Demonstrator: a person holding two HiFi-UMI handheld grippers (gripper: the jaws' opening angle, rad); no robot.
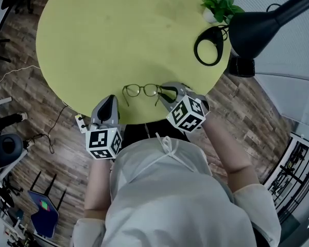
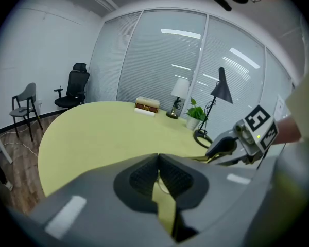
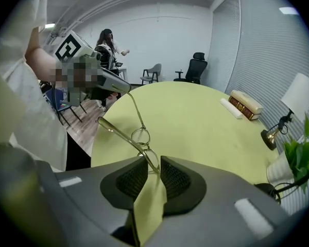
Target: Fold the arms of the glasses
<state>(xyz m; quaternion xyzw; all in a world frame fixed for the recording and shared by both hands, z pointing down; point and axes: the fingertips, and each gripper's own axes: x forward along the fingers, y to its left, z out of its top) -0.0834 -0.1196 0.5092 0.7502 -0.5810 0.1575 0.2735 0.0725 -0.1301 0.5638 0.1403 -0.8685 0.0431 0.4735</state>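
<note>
1. Lying on the table [image 1: 118, 35] close to its near edge, the glasses [image 1: 143, 90] have both arms swung out toward the person.
2. Over to the right gripper [image 1: 168, 91], which sits at the frame's right corner. Its own view fills in the grip: jaws nipped on that hinge corner with only a slim gap, lenses [image 3: 140, 136] just beyond, and the near arm jutting off to the left.
3. The left gripper [image 1: 112, 98] is just beside the other arm's tip. Its own view shows its jaws together at the tips, and its body hides most of the frame.
4. Only the head view catches the black lamp [image 1: 262, 22] and plant [image 1: 221, 1] together at the far rim. The right gripper view adds books [image 3: 245, 103] and a person [image 3: 109, 45] standing at the back.
</note>
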